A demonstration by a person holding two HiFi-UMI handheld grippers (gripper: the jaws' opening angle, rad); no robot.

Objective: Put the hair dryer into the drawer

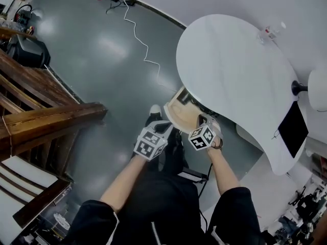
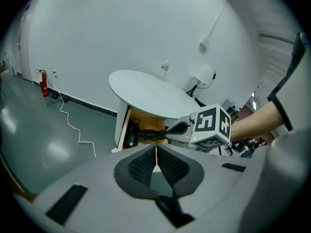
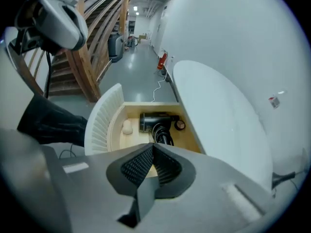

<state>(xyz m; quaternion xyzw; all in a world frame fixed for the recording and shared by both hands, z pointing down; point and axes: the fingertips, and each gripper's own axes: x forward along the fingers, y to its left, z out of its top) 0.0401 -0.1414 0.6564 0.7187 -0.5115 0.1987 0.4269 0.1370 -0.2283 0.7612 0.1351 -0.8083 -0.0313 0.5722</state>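
Note:
The black hair dryer (image 3: pixel 156 121) lies inside the open wooden drawer (image 3: pixel 192 132) under the white table (image 3: pixel 218 106), its coiled cord (image 3: pixel 163 135) beside it. My right gripper (image 3: pixel 153 147) hovers above the drawer, shut with nothing between its pads. The left gripper view shows the dryer (image 2: pixel 131 134) in the drawer (image 2: pixel 146 118), with my left gripper (image 2: pixel 156 149) shut and empty in front of it. In the head view both grippers, left (image 1: pixel 162 126) and right (image 1: pixel 205 120), hang at the drawer's (image 1: pixel 179 111) near edge.
A small white object (image 3: pixel 127 126) and a small round item (image 3: pixel 180 124) share the drawer. Its ribbed white front (image 3: pixel 99 123) curves at the left. A white cable (image 1: pixel 140 40) snakes over the grey floor. Wooden stairs (image 1: pixel 36 111) stand left. A bottle (image 1: pixel 270 32) and a lamp (image 1: pixel 317 88) are on the table.

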